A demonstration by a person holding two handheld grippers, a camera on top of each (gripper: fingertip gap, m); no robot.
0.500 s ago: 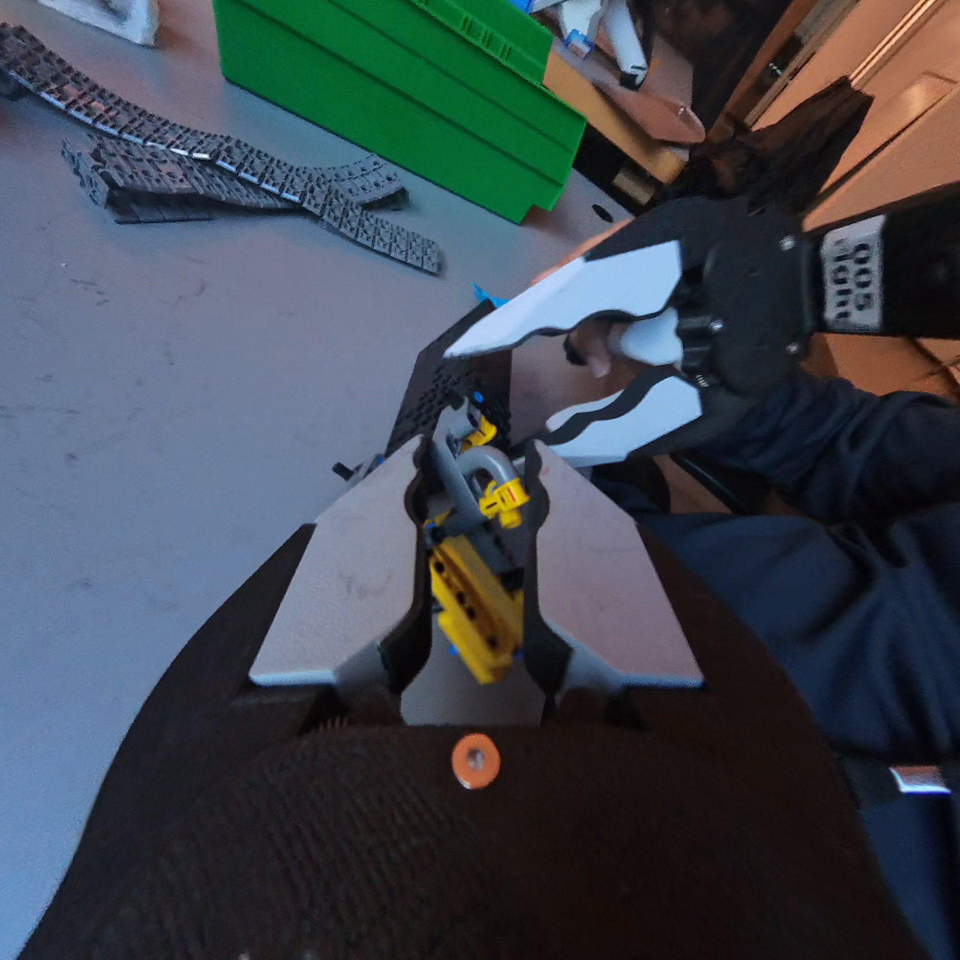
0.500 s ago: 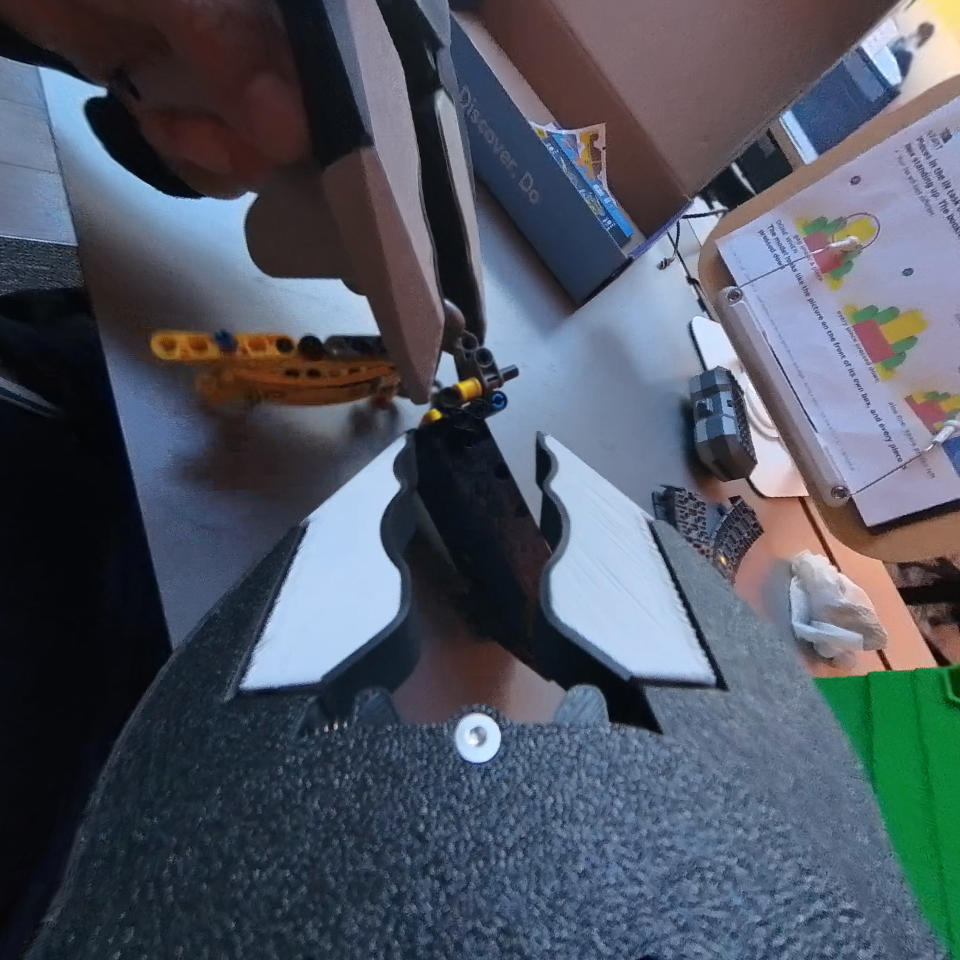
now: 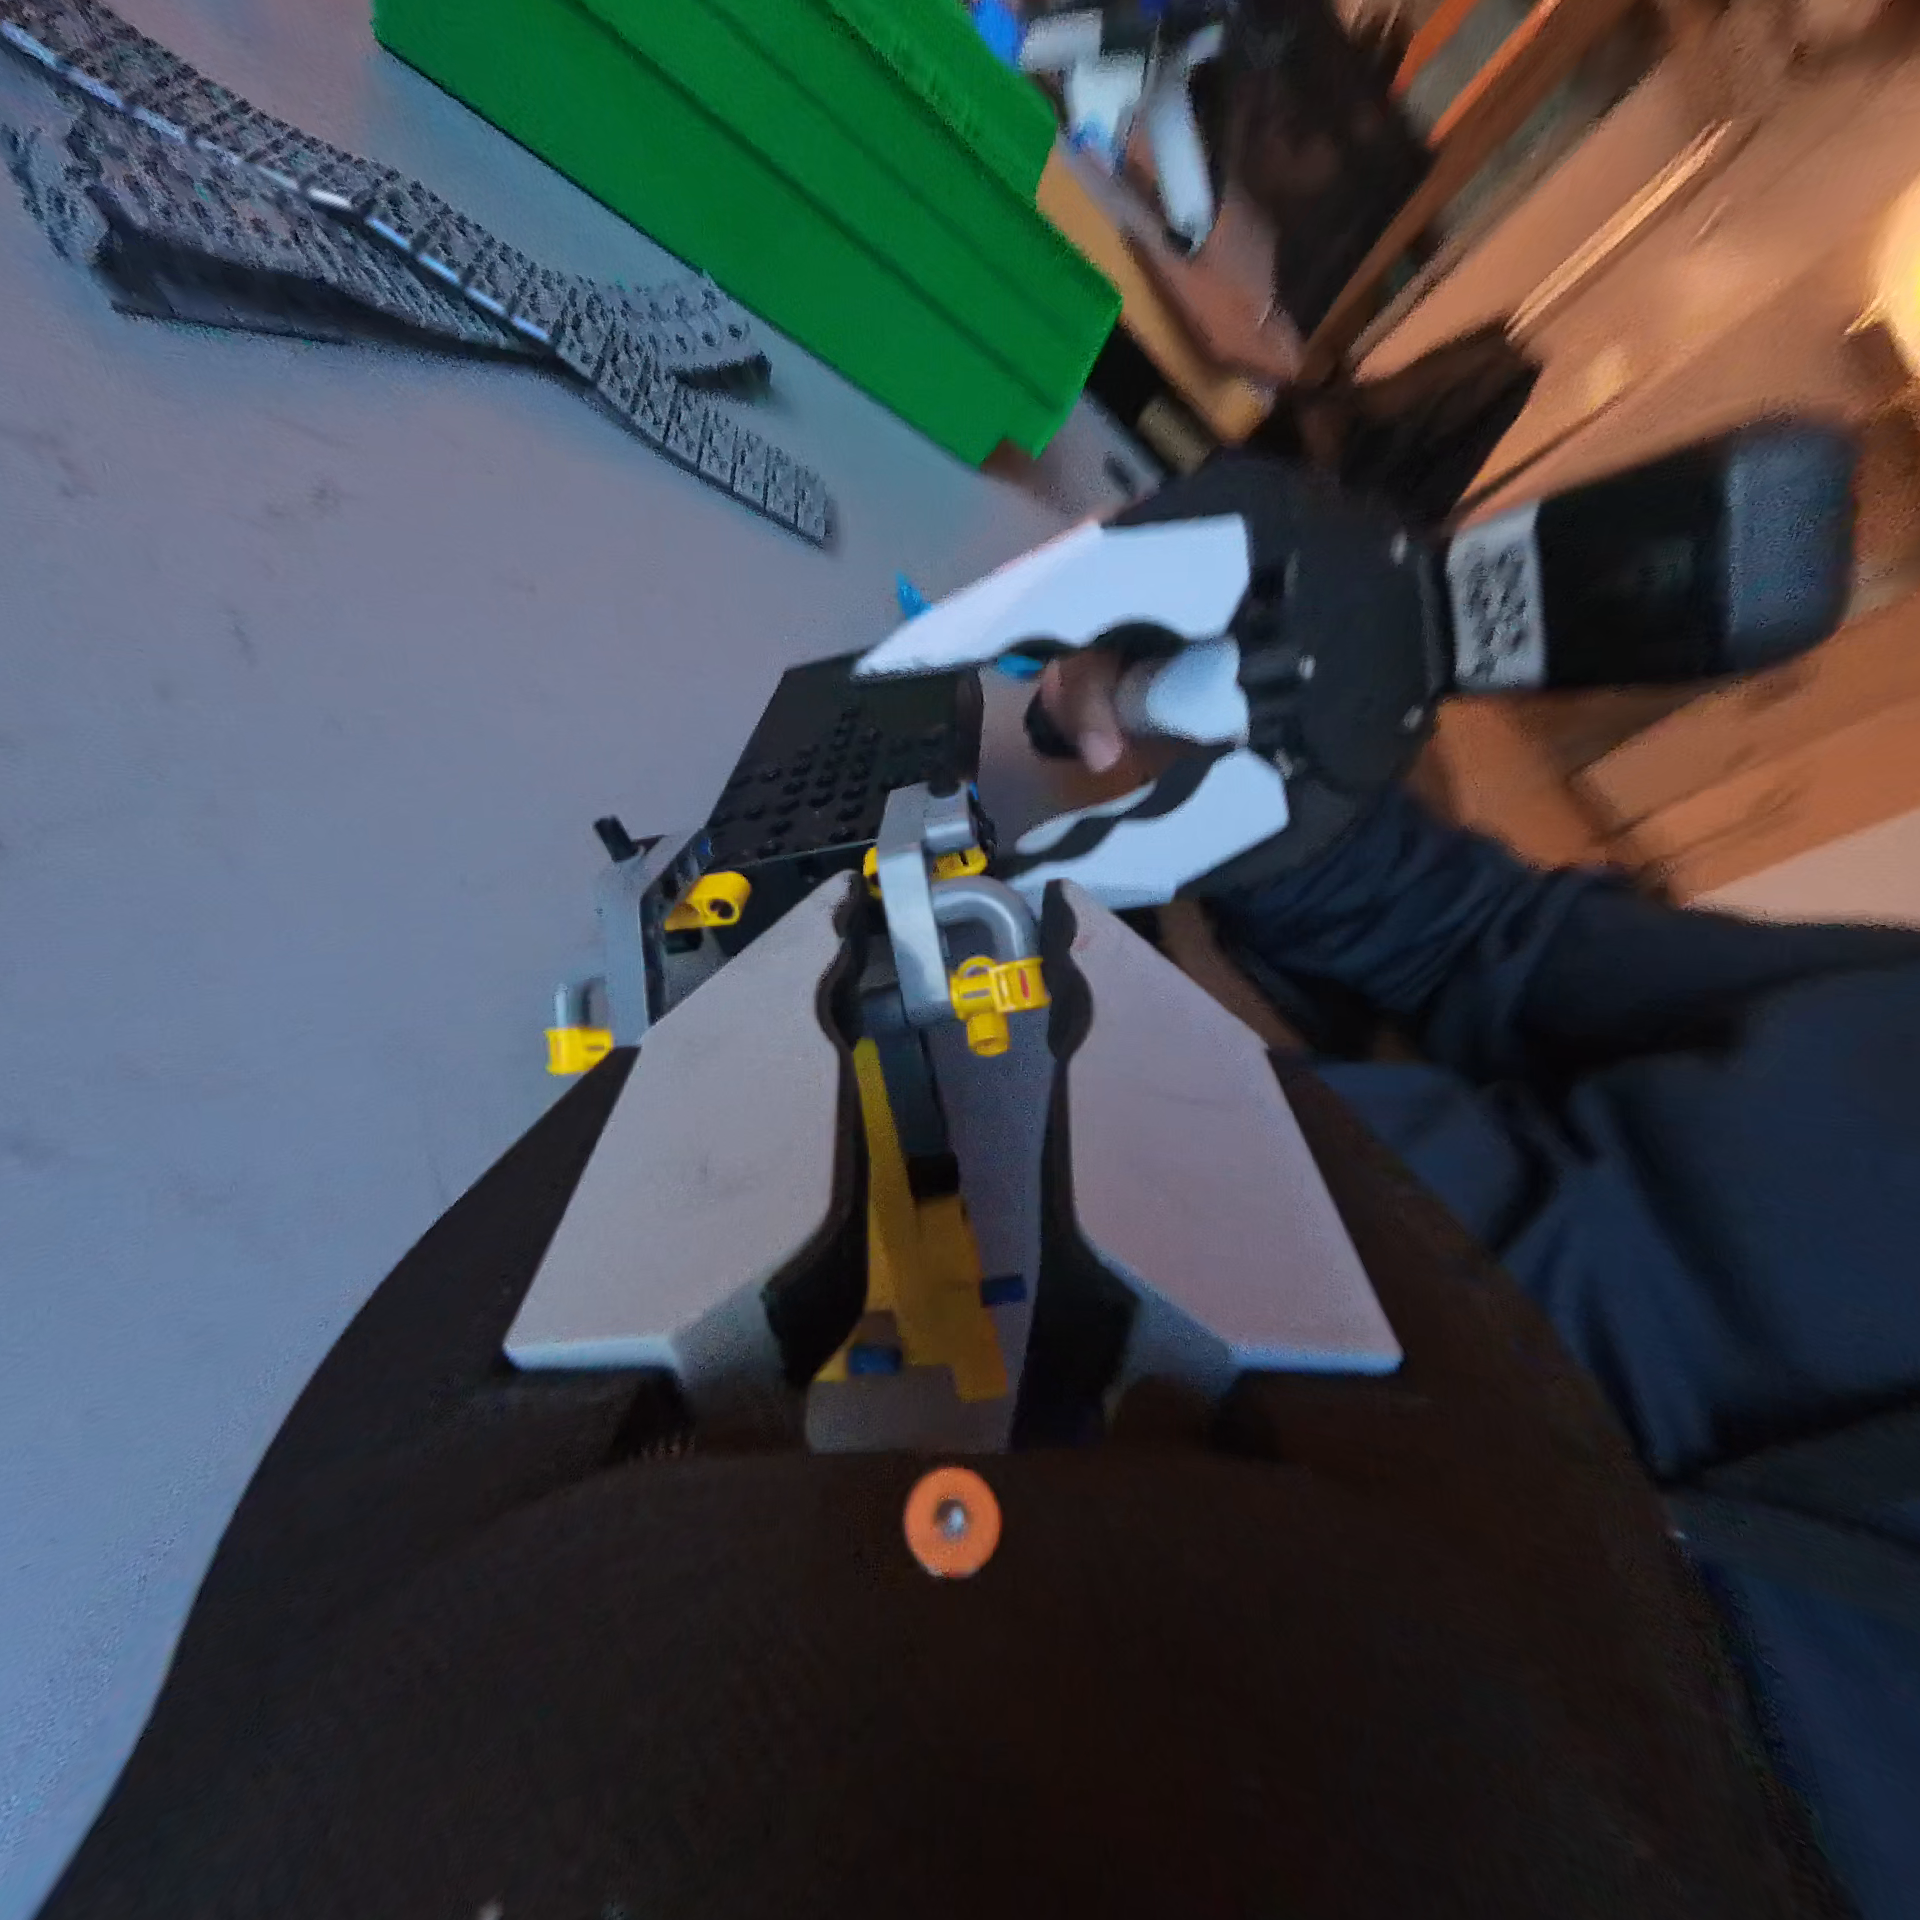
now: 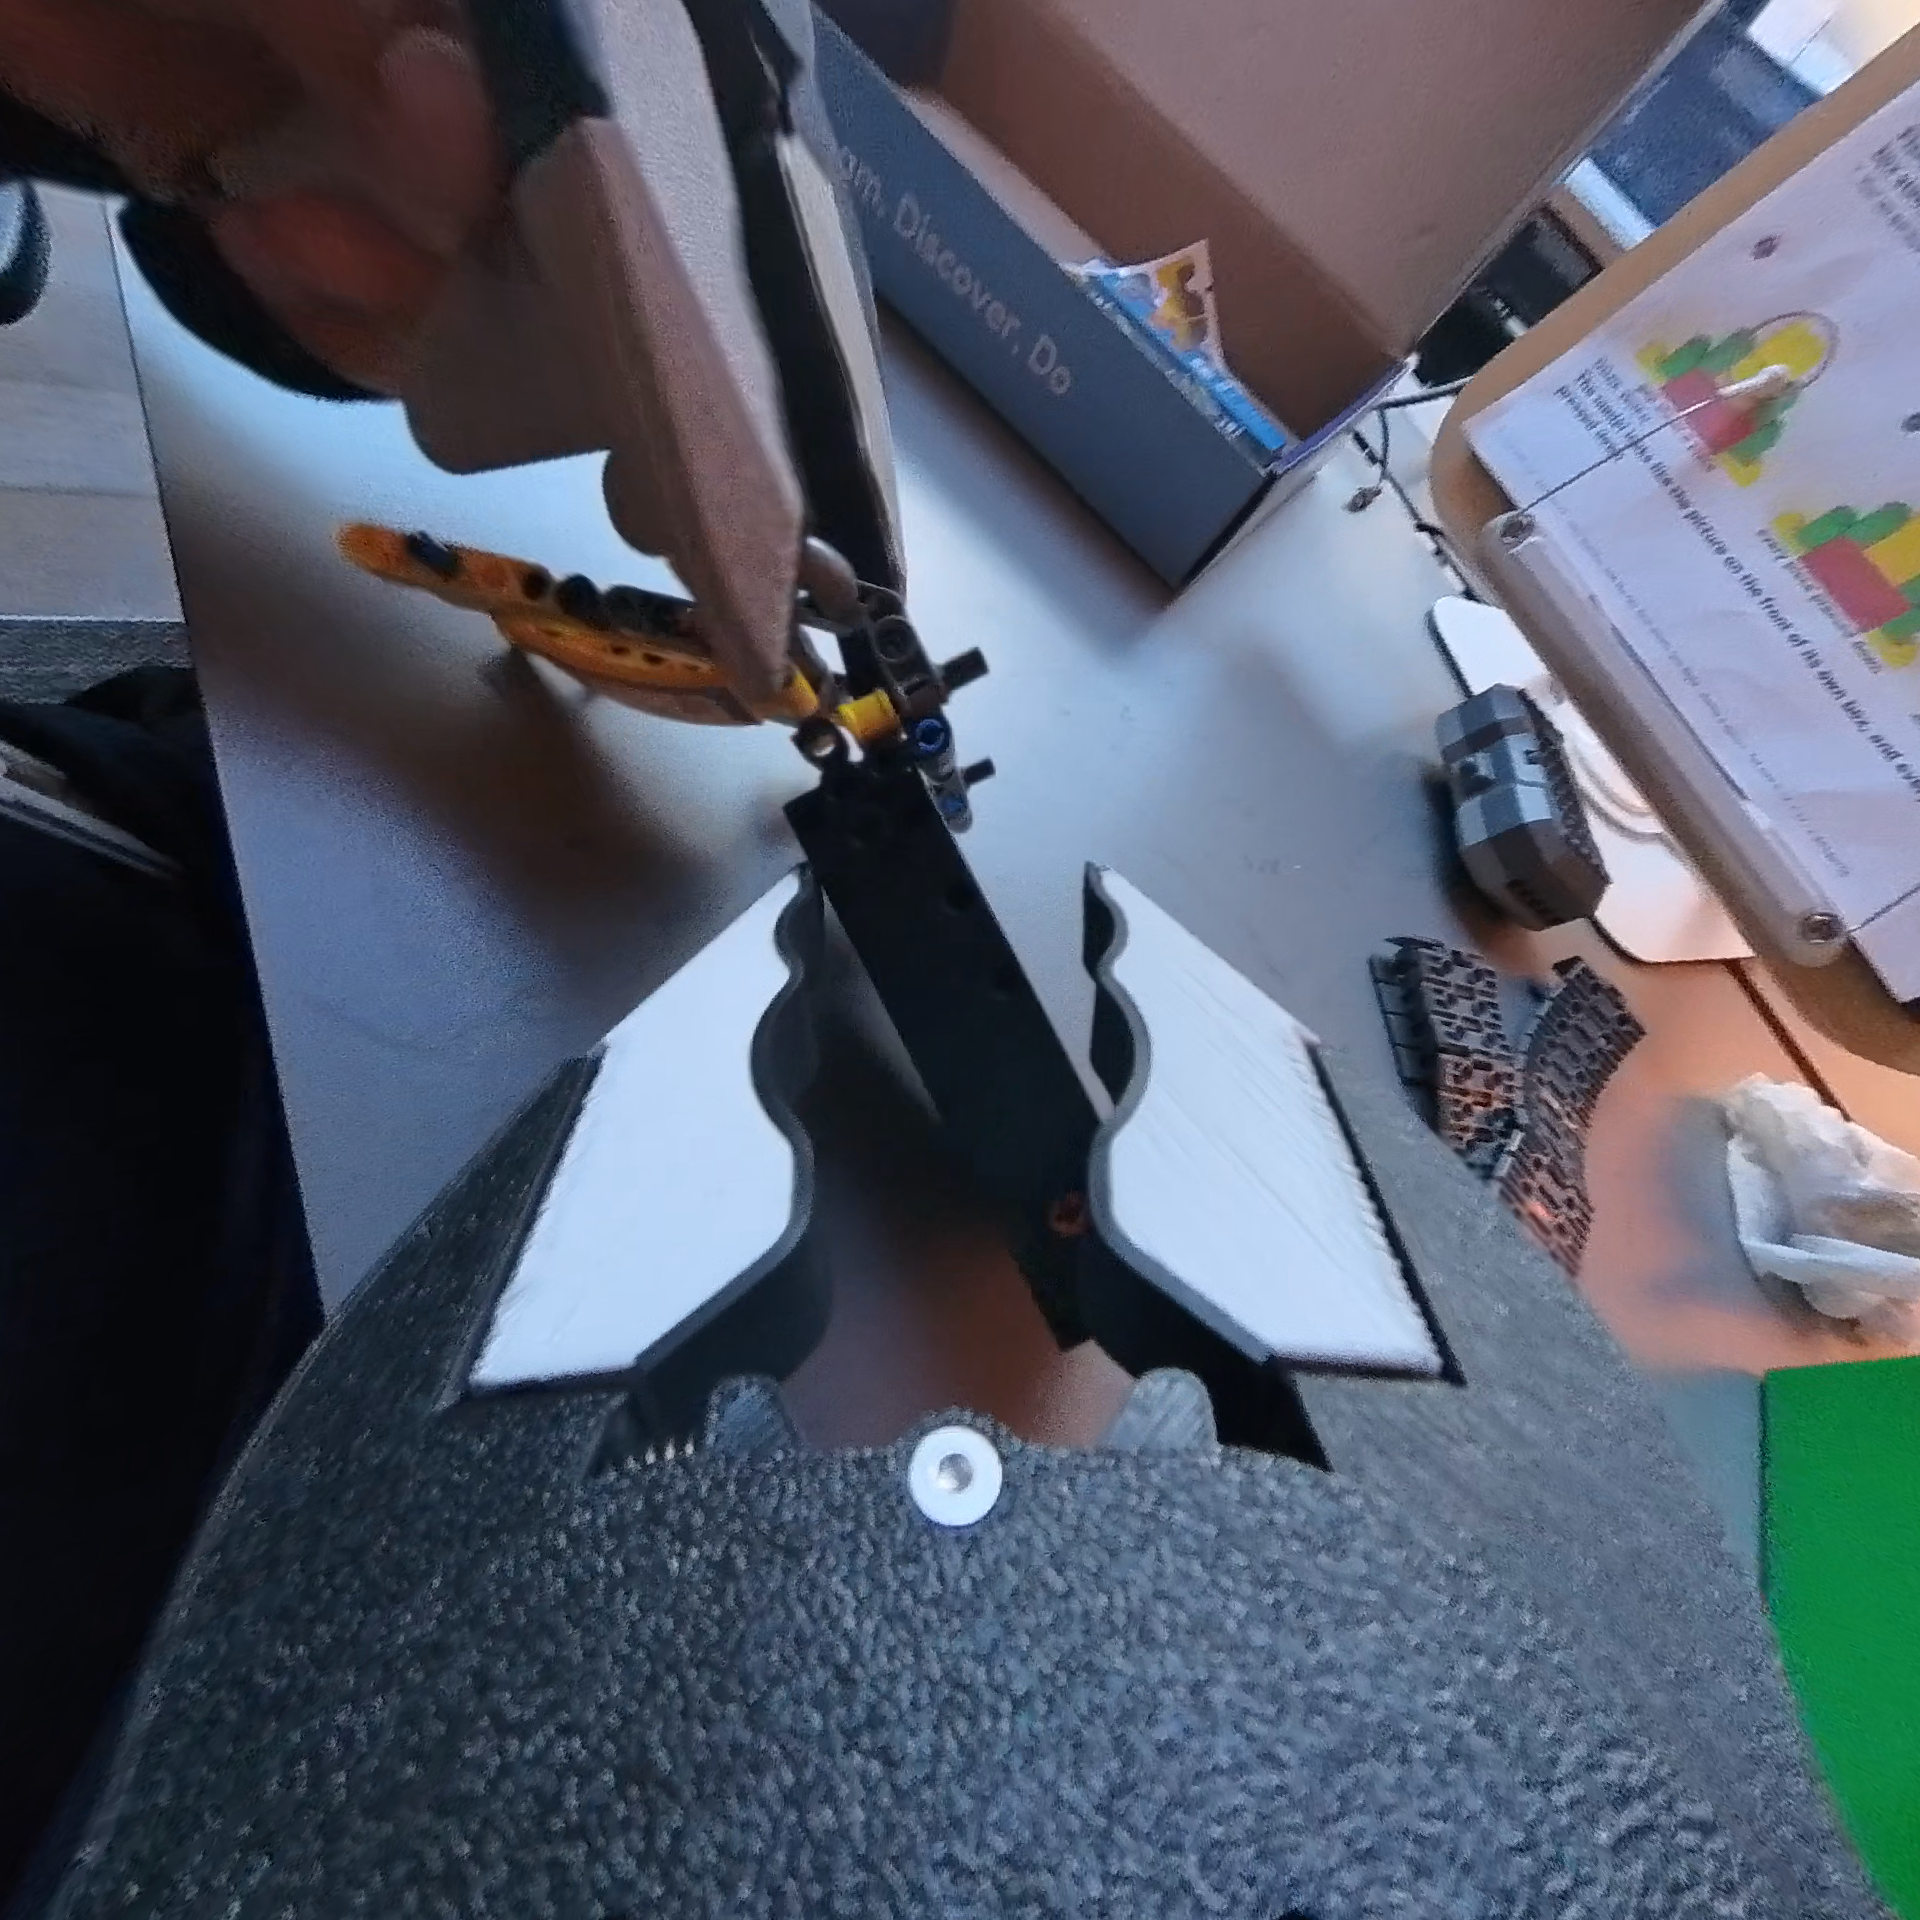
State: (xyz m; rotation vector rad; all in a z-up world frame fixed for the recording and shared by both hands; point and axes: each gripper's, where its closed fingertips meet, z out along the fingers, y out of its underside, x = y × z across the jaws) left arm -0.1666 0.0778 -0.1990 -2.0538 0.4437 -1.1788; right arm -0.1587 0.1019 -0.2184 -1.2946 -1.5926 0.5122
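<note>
My left gripper (image 3: 951, 904) is shut on a yellow and grey toy-brick arm (image 3: 914, 1247). The arm's grey curved end with yellow connectors pokes out past the fingertips. That end meets the end of a black perforated block (image 3: 821, 769) that rests on the grey table (image 3: 312, 831). My right gripper (image 4: 945, 883) is shut on this black block (image 4: 935, 987), which sits slantwise between its white fingers. In the right wrist view the left gripper (image 4: 831, 665) comes down from above with the yellow arm (image 4: 582, 623) sticking out to the left. The right gripper also shows in the left wrist view (image 3: 940, 764).
A green crate (image 3: 779, 177) and black track links (image 3: 416, 260) lie at the far side. In the right wrist view there are a grey motor block (image 4: 1517, 821), more track pieces (image 4: 1475, 1039), a crumpled white wrapper (image 4: 1829, 1195), a dark box (image 4: 1039, 343) and an illustrated sheet on a board (image 4: 1714, 520). The grippers are tip to tip, or close to it.
The left gripper has shifted and tilted with the yellow arm, whose free end now points higher. More of the black block's side shows. The right gripper keeps its hold.
</note>
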